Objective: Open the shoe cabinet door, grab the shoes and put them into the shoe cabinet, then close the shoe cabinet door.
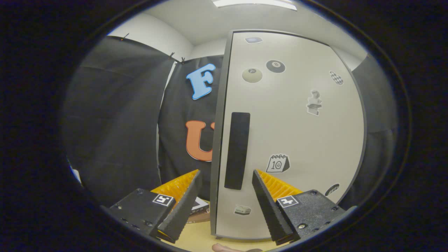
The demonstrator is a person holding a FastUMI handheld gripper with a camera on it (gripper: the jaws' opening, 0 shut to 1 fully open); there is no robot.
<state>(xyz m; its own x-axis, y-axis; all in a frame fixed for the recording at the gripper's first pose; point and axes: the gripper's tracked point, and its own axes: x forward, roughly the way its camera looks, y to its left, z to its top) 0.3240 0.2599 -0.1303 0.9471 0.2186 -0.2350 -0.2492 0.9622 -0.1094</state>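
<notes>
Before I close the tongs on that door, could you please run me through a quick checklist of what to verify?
1. Tongs open wide enough: ok, the fingers stand well apart.
2. Tall pale grey cabinet door with stickers shut: cannot tell; its dark left edge faces us, the far side hides any gap.
3. Black vertical rectangular handle strip in line: ok, it sits just ahead, between the fingers.
4. Fingers touching the handle: not ok, both are apart from it.
5. Swing path: cannot tell; a small flat white object lies on the light wooden floor by the door's edge.
6. Shoes located: cannot tell.
</notes>
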